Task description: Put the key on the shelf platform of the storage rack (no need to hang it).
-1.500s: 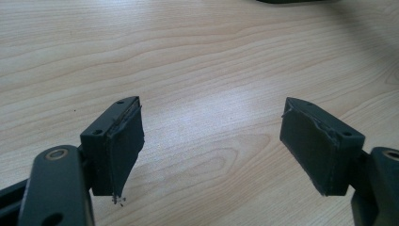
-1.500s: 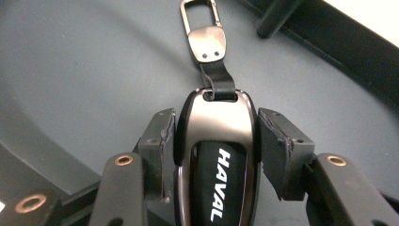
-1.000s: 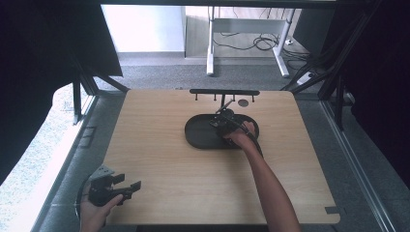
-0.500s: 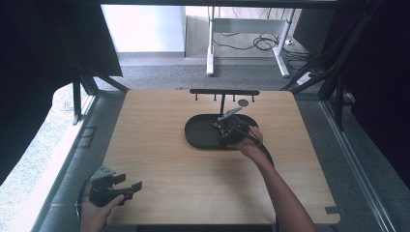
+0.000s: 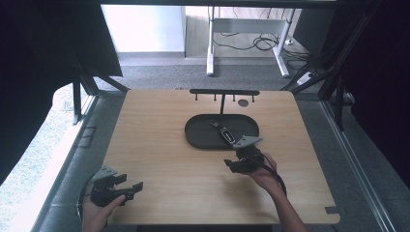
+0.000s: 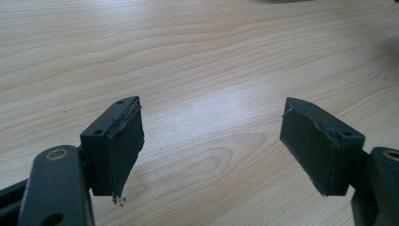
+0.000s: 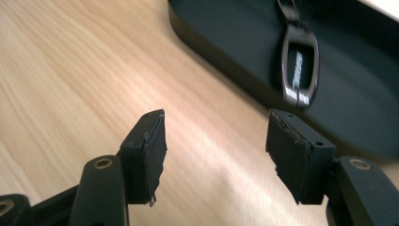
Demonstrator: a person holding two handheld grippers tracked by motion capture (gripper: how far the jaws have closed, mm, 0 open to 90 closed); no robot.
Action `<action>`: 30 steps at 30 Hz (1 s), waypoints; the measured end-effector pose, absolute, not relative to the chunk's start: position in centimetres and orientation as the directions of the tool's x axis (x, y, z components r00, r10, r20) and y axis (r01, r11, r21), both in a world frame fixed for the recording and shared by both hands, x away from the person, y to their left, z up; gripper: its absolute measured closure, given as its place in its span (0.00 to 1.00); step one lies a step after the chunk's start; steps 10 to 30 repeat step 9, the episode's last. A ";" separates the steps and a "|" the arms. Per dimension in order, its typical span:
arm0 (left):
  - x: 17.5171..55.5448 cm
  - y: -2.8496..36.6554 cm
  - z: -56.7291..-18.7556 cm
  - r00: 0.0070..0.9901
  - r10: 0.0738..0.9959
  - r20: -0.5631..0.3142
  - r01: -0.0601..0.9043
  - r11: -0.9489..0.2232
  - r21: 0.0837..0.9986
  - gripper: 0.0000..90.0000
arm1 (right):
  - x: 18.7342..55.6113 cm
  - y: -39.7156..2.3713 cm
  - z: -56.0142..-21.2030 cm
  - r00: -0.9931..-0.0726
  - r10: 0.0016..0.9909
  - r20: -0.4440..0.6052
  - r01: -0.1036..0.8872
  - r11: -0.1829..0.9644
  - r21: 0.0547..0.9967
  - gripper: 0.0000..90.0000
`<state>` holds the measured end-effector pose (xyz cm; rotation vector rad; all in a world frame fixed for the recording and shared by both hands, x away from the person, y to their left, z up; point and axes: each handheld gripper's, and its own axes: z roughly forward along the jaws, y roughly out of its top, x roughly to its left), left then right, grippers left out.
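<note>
From above, we see the key fob (image 5: pixel 225 133) lying in the black tray (image 5: pixel 198 140); our right gripper (image 5: pixel 232 165) hovers just in front of the tray, and our left gripper (image 5: pixel 131 189) sits at the table's (image 5: pixel 159 125) near left corner. Our left gripper view shows jaws spread over bare wood. Our right gripper view shows jaws parted, empty, with the fob just beyond in the tray.

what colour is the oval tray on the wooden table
Black, or a very dark charcoal, with a matt finish. The oval tray shows best in the high view.
</note>
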<state>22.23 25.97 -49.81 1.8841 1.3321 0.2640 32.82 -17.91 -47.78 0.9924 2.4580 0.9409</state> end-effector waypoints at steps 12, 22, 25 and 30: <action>22.3 25.4 -50.0 0.436 0.861 -0.262 0.703 -0.145 0.696 0.25 | 31.7 -20.1 -49.2 -0.661 0.749 -0.049 0.524 0.507 0.684 0.41; 22.3 25.4 -50.0 0.436 0.861 -0.262 0.703 -0.145 0.696 0.25 | 31.7 -20.1 -49.2 -0.661 0.749 -0.049 0.524 0.507 0.684 0.41; 22.3 25.4 -50.0 0.436 0.861 -0.262 0.703 -0.145 0.696 0.25 | 31.7 -20.1 -49.2 -0.661 0.749 -0.049 0.524 0.507 0.684 0.41; 22.3 25.4 -50.0 0.436 0.861 -0.262 0.703 -0.145 0.696 0.25 | 31.7 -20.1 -49.2 -0.661 0.749 -0.049 0.524 0.507 0.684 0.41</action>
